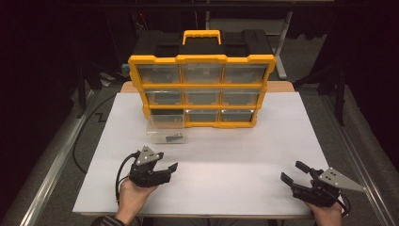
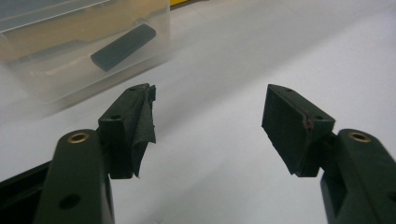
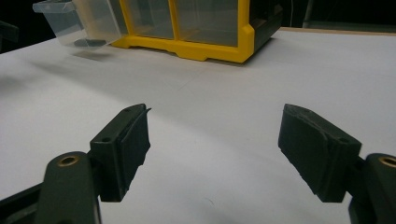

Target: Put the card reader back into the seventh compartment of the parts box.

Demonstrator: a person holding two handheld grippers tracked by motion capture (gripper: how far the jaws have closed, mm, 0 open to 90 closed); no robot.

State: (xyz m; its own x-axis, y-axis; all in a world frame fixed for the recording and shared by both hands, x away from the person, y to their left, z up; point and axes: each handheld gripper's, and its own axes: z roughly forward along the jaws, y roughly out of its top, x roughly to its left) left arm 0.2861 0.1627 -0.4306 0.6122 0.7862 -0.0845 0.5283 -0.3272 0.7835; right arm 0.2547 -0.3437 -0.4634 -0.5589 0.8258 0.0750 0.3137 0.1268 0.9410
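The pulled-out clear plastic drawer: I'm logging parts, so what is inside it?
Inside the clear plastic drawer lies one small dark flat rectangular block, near the front wall. The drawer's back end sits inside the yellow and black organizer, hidden.

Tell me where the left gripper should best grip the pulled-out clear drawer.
Probably its front wall: the clear drawer juts from the organizer's bottom-left slot towards the open left gripper. Come from the person's side, one finger inside, clear of the dark block.

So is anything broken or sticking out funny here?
Two things. The bottom-left clear drawer sticks out of the yellow organizer, while the other drawers sit flush; a small dark piece lies inside it. Also, on the left gripper, one rubber pad is peeling off its jaw, its edge curling loose.
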